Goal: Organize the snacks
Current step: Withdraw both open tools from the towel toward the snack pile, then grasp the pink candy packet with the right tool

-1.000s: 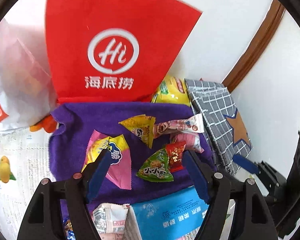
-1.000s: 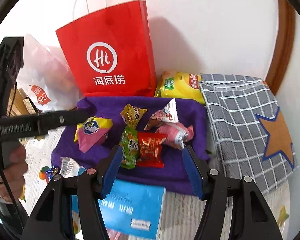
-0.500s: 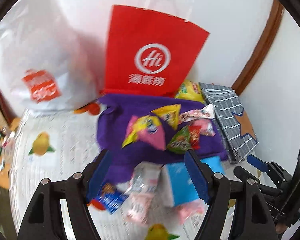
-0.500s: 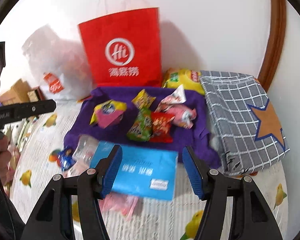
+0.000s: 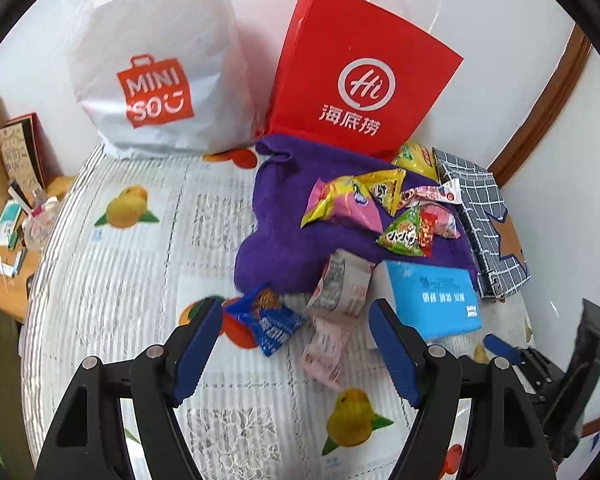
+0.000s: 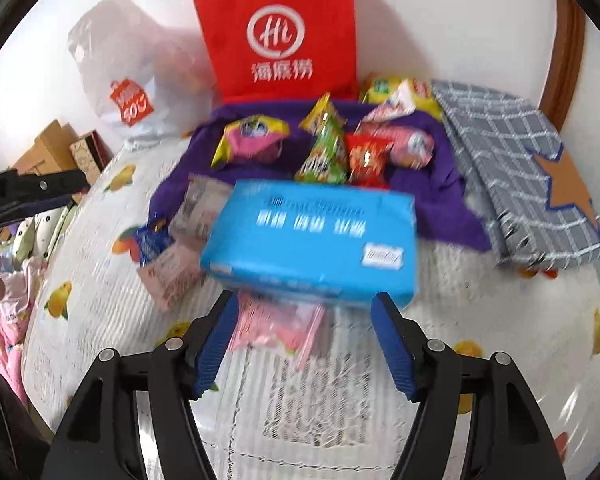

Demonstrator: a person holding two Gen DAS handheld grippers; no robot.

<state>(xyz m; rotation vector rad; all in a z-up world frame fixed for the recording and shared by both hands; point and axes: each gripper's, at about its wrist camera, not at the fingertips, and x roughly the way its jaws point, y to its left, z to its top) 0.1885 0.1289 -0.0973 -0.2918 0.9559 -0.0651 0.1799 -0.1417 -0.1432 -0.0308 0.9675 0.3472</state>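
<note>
Crinkly foil snack packets, mostly triangular: green one (image 5: 402,234), red one (image 5: 427,229), yellow one (image 5: 386,188), pink-yellow one (image 5: 340,204), all piled on a soft purple cloth (image 5: 284,216) ahead of both claws. Glossy blue flat pack (image 6: 312,236), rectangular, sits just beyond the right gripper (image 6: 300,312) fingertips, not touching; pink thin sachet (image 6: 276,326) lies between its blue ribbed pads, flat on the table. Right gripper spread wide, holding nothing, tilted down over the fruit-print tablecloth (image 6: 300,400). Left gripper (image 5: 296,316) also spread wide, empty, angled down; small blue wrapper (image 5: 272,326) lies between its tips, closer to the left pad, and a pale printed sachet strip (image 5: 336,308) just ahead toward the right pad. Red paper bag (image 5: 360,80) and white plastic bag (image 5: 156,68) stand upright far ahead against the wall. Grey checked fabric pouch (image 5: 488,220) with an orange star lies ahead-right, touching the cloth's edge.
</note>
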